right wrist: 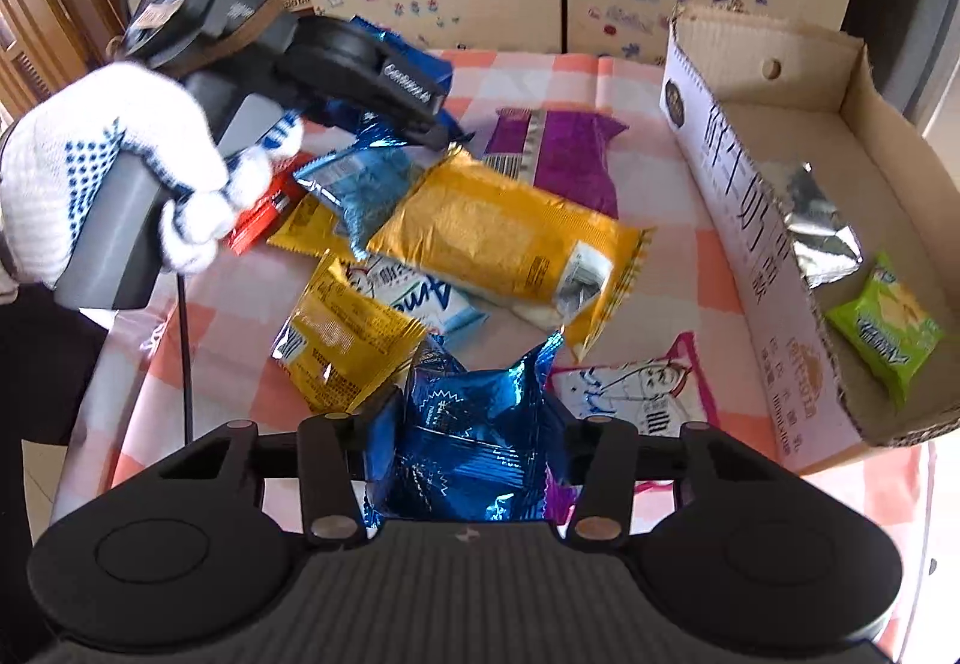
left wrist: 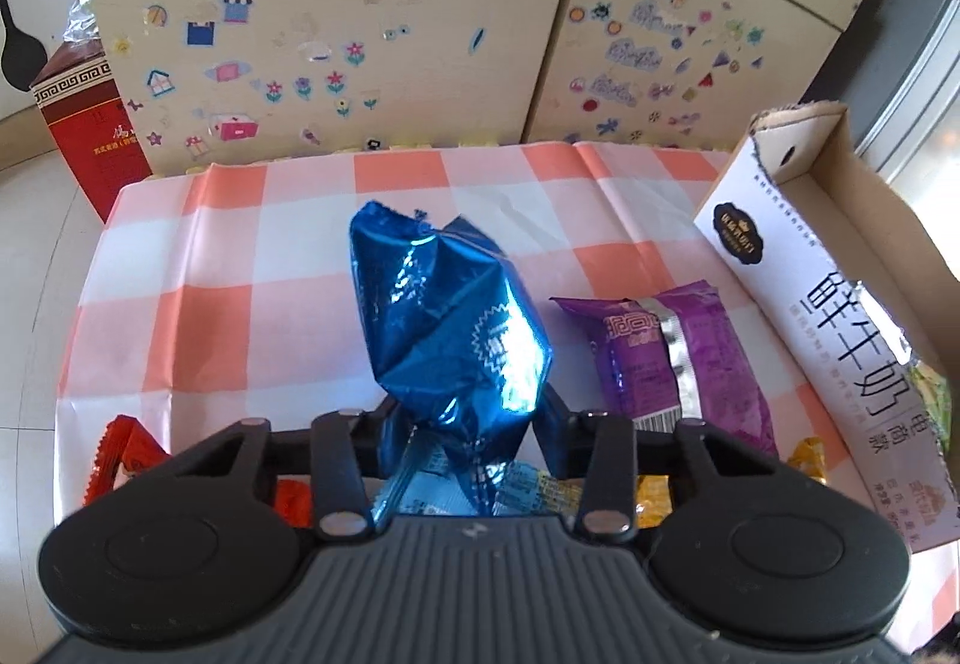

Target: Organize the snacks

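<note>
My left gripper is shut on a shiny blue snack packet and holds it upright above the checkered cloth. My right gripper is shut on another blue foil packet low over the cloth. The left gripper also shows in the right wrist view, held by a gloved hand above the snack pile. Yellow packets, a purple packet and a white-blue packet lie loose. The cardboard box at right holds a silver packet and a green packet.
A sticker-covered cabinet stands behind the table. A red carton stands at the back left. A pink-edged white packet lies beside the box wall. Red packets lie at the left front. The purple packet lies next to the box.
</note>
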`<state>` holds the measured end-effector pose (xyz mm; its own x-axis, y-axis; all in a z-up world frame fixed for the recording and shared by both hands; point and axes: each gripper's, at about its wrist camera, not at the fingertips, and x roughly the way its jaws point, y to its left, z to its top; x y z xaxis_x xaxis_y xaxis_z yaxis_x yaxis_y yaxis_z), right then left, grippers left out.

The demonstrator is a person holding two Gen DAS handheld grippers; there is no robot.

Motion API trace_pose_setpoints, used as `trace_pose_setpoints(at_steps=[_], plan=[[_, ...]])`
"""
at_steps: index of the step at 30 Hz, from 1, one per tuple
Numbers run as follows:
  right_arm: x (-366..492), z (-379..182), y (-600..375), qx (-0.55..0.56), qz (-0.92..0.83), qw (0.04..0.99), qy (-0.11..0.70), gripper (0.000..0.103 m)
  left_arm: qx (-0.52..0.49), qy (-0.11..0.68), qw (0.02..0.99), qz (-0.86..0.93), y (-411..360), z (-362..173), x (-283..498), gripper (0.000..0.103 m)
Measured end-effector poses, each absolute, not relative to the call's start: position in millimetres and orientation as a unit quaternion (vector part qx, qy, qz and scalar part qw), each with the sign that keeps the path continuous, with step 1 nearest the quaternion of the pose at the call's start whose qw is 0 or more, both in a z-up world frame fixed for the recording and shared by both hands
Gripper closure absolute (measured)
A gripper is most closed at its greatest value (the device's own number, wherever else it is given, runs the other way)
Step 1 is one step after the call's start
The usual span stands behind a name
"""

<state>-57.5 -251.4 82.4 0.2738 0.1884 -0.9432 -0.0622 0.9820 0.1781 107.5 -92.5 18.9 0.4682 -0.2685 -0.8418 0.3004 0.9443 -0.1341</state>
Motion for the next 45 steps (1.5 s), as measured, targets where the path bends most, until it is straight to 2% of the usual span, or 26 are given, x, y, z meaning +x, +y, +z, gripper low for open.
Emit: trace_pose_setpoints(at_steps=[19,21,23,25,32,41,45], plan=[[-45,96,-262,0.079,0.055,0.820,0.565,0.049,0.001,0.485,0.856,-0.181,-77,24,101,0.065],[-44,97,-263,0.087,0.052,0.821,0.562,0.049,-0.001,0.488,0.854,-0.179,-76,23,101,0.056],[-43,98,-264,0.089,0.048,0.822,0.560,0.049,-0.007,0.487,0.857,-0.170,-73,24,101,0.024],[-42,99,-265,0.096,0.043,0.824,0.557,0.049,-0.009,0.481,0.863,-0.154,-70,26,102,0.016],[-31,103,-269,0.128,0.032,0.833,0.537,0.049,-0.028,0.479,0.869,-0.122,-66,32,117,0.014],[-17,100,-268,0.148,0.018,0.836,0.528,0.048,-0.008,0.493,0.866,-0.084,-76,7,140,0.014],[-13,96,-270,0.155,0.005,0.833,0.532,0.048,0.003,0.486,0.871,-0.076,-78,-3,142,0.023]])
